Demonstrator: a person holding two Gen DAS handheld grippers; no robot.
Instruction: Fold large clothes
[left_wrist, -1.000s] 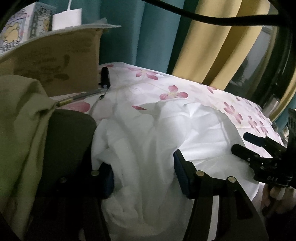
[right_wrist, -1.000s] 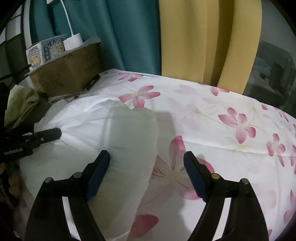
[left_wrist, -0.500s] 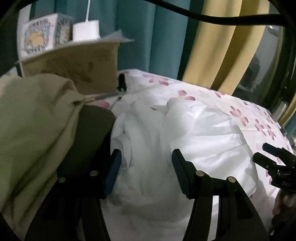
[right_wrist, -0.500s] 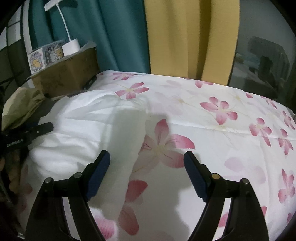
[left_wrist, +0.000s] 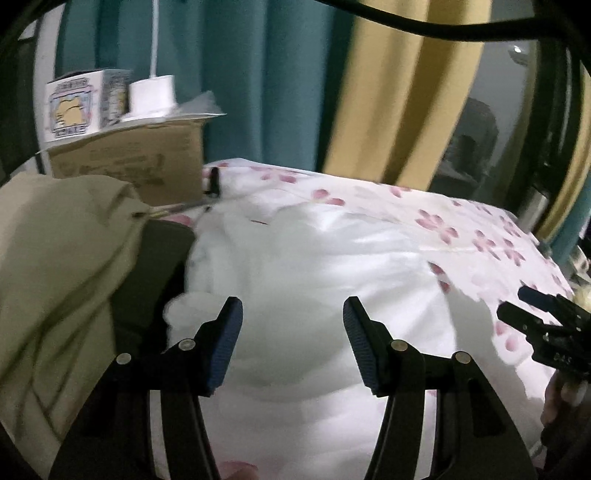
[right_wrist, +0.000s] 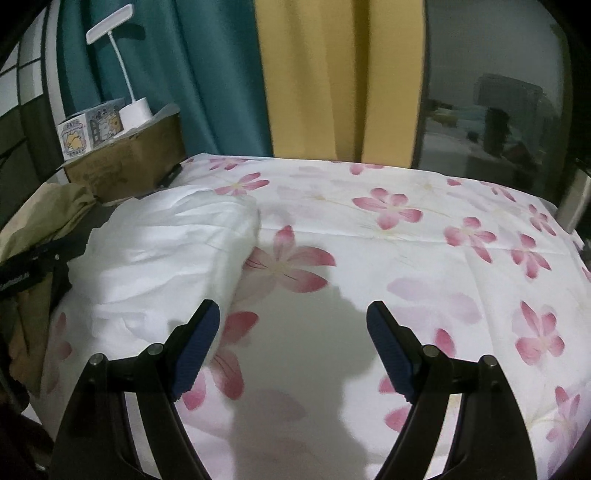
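Right of the white garment's (right_wrist: 166, 251) edge, bare floral sheet (right_wrist: 424, 258) stretches; both hand-held grippers (left_wrist: 291, 347) (right_wrist: 293, 350) gape empty.

We hold both grippers tilted downward: left gripper (left_wrist: 291, 339) jaws apart, empty; right gripper (right_wrist: 293, 343) jaws wide, empty.

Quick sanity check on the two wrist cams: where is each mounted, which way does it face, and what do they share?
Left wrist: sits behind the open left gripper, tilted down at the white garment; right gripper and a hand show at right.
Right wrist: sits behind the open right gripper, tilted down at the floral sheet; left gripper shows at left.
Shared: garment, sheet, cardboard box, lamp, curtains.
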